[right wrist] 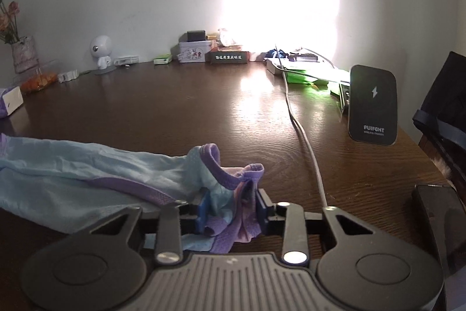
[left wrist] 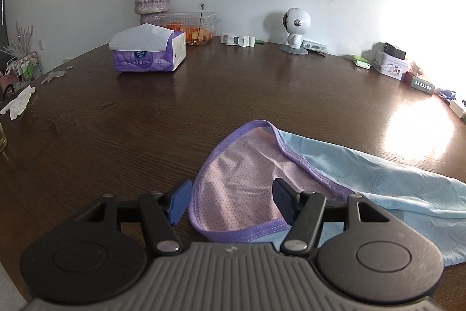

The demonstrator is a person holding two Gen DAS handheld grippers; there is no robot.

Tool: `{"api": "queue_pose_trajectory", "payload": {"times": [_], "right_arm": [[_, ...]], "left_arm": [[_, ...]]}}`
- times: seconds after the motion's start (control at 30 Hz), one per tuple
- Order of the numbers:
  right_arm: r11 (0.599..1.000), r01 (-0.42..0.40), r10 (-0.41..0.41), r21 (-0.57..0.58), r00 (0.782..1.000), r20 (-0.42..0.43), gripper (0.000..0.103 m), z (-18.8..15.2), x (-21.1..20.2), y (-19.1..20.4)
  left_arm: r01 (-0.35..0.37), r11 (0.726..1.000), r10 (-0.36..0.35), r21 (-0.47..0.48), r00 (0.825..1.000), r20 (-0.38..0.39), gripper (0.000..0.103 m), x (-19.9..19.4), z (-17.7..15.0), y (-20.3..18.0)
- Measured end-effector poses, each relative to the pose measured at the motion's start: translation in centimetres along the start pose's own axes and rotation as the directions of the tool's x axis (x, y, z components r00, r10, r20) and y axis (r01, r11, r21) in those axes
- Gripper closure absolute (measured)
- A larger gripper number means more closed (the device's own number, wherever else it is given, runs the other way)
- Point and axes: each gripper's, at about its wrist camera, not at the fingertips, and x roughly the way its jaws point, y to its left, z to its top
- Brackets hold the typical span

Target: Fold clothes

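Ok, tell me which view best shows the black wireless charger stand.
The right wrist view: the wireless charger stand stands upright on the table, its lightning mark and lettering facing the camera, right of the white cable. The left wrist view does not show it.

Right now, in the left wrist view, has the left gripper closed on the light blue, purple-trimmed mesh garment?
No: the left gripper stands open, its blue pads apart around the garment edge, not pressing it.

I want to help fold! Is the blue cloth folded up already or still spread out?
Still spread out. The blue cloth lies long and wrinkled across the table, with its purple-edged opening showing, not stacked in neat layers.
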Motion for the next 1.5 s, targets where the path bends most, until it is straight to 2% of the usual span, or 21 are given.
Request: {"api": "queue_pose_trajectory", "payload": {"times": [0.03,0.1,0.2,0.27,0.33,0.37,0.43,0.5,0.57,0.6,0.63,0.67,0.73,0.77,0.8,0.87,0.93,1.0,1.23,1.37,1.5], "right_arm": [[1.0,0.008,-0.008,-0.022,1.0,0.0,0.093,0.1,-0.1,0.4],[0.999,-0.007,0.008,-0.035,1.0,0.007,0.094,0.9,-0.4,0.8],[0.992,-0.119,0.122,-0.043,0.989,0.083,0.095,3.5,-2.5,2.4],[0.965,-0.246,0.256,-0.093,0.961,0.107,0.095,4.6,-3.4,5.5],[0.923,-0.355,0.372,-0.15,0.922,0.106,0.095,5.1,-3.8,9.0],[0.908,-0.385,0.403,-0.167,0.91,0.093,0.095,4.7,-3.3,10.7],[0.9,-0.411,0.424,-0.146,0.904,0.065,0.092,3.7,-1.9,13.0],[0.882,-0.456,0.46,-0.121,0.888,0.004,0.086,2.8,-0.7,14.0],[0.852,-0.516,0.517,-0.086,0.856,-0.009,0.068,2.3,-0.7,13.9],[0.833,-0.547,0.55,-0.08,0.835,0.011,0.049,2.2,-1.2,13.4],[0.818,-0.569,0.573,-0.081,0.819,0.036,0.039,2.2,-1.8,12.8],[0.807,-0.584,0.59,-0.086,0.805,0.067,0.038,2.3,-2.6,12.1],[0.804,-0.589,0.594,-0.078,0.794,0.129,0.038,2.5,-3.8,10.4],[0.809,-0.585,0.586,-0.058,0.794,0.161,0.038,2.7,-4.0,9.3],[0.82,-0.571,0.567,-0.031,0.805,0.172,0.038,2.9,-3.9,8.4],[0.85,-0.527,0.517,0.022,0.84,0.162,0.039,3.2,-3.0,6.9],[0.875,-0.479,0.47,0.075,0.876,0.106,0.052,3.2,-1.1,5.9],[0.875,-0.474,0.472,0.095,0.881,0.046,0.056,3.0,0.3,5.7],[0.899,-0.432,0.43,-0.076,0.902,-0.044,0.055,2.1,1.9,8.8],[0.906,-0.394,0.392,-0.153,0.919,-0.044,0.052,1.7,1.7,10.0],[0.91,-0.376,0.373,-0.175,0.926,-0.05,0.052,1.5,1.6,10.3]], "left_arm": [[0.002,1.0,-0.002,-0.007,1.0,0.003,0.04,0.0,0.0,0.2],[0.004,1.0,-0.004,-0.018,1.0,0.004,0.04,0.0,0.2,0.7],[-0.002,1.0,0.003,-0.026,1.0,0.016,0.04,-0.4,0.5,1.2],[-0.005,0.999,0.006,-0.038,1.0,0.022,0.04,-0.8,0.8,1.5],[-0.011,0.999,0.012,-0.046,1.0,0.021,0.04,-1.2,0.8,1.7],[-0.016,0.999,0.017,-0.047,1.0,0.02,0.04,-1.5,0.8,1.7],[-0.036,0.999,0.037,-0.031,0.999,0.015,0.04,-2.0,0.6,1.5],[-0.057,0.998,0.058,-0.025,0.998,0.012,0.04,-2.4,0.3,1.3],[-0.074,0.997,0.074,-0.024,0.997,0.011,0.039,-2.8,0.0,1.3],[-0.087,0.996,0.087,-0.029,0.996,0.01,0.038,-2.8,-0.1,1.3],[-0.101,0.994,0.101,-0.034,0.995,0.008,0.038,-2.9,-0.2,1.4],[-0.114,0.993,0.114,-0.04,0.993,0.004,0.038,-2.8,-0.3,1.4],[-0.13,0.99,0.13,-0.058,0.992,-0.007,0.038,-2.7,-0.3,1.6],[-0.133,0.989,0.132,-0.067,0.991,-0.013,0.038,-2.7,-0.2,1.6],[-0.134,0.989,0.134,-0.066,0.991,-0.015,0.038,-2.6,-0.2,1.5],[-0.14,0.988,0.139,-0.063,0.99,-0.019,0.037,-2.4,0.0,1.3],[-0.154,0.986,0.152,-0.067,0.988,-0.032,0.037,-2.0,0.1,1.2],[-0.162,0.984,0.158,-0.081,0.986,-0.045,0.037,-1.8,0.3,1.0],[-0.186,0.978,0.178,-0.098,0.981,-0.081,0.037,-1.6,0.0,0.4],[-0.195,0.976,0.186,-0.094,0.978,-0.093,0.037,-1.6,-0.1,0.0],[-0.186,0.978,0.178,-0.091,0.98,-0.093,0.037,-1.8,-0.1,-0.7]]}}
